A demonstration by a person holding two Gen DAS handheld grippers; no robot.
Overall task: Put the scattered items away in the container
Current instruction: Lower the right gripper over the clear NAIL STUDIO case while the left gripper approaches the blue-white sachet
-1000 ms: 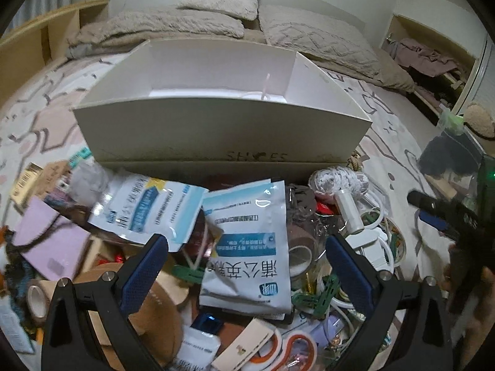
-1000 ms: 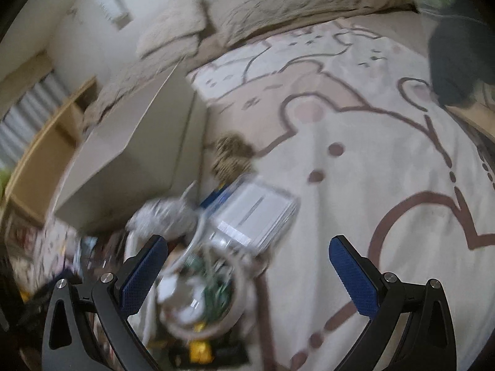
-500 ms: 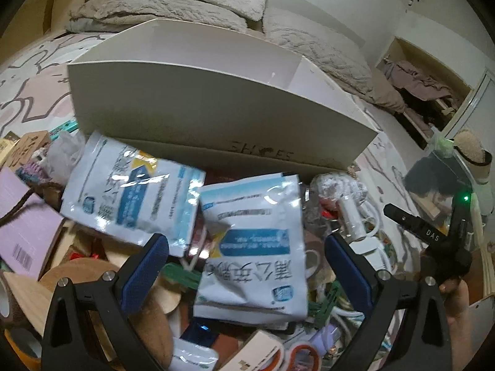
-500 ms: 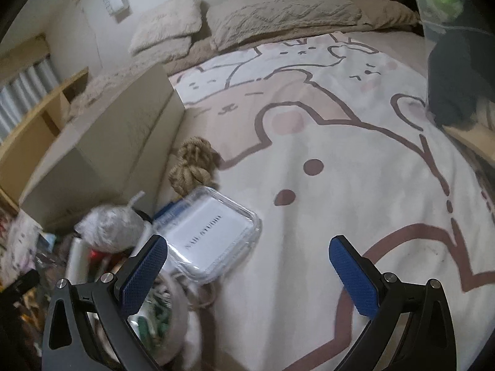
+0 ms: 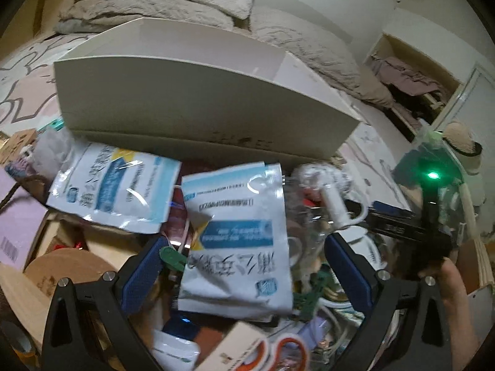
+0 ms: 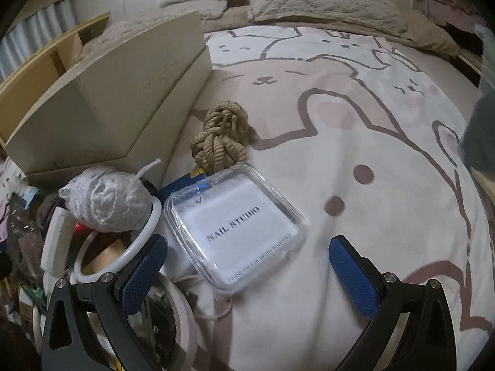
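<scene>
While both the left gripper [image 5: 244, 267] and right gripper [image 6: 247, 267] are gaping empty, the glossy sachet [image 5: 236, 241] between the left fingers is risking sliding free.

Open left tongs [image 5: 244, 266] straddle white sachet [image 5: 238, 244].

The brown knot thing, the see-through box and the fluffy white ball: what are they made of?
The knot looks like thick tan rope of rough, matte twisted fibre, perhaps jute. The box seems to be clear hard plastic: glossy, with glints on its rounded rim and a printed card inside. The ball looks like wound white yarn or string, fuzzy, with a loose end sticking up.
</scene>
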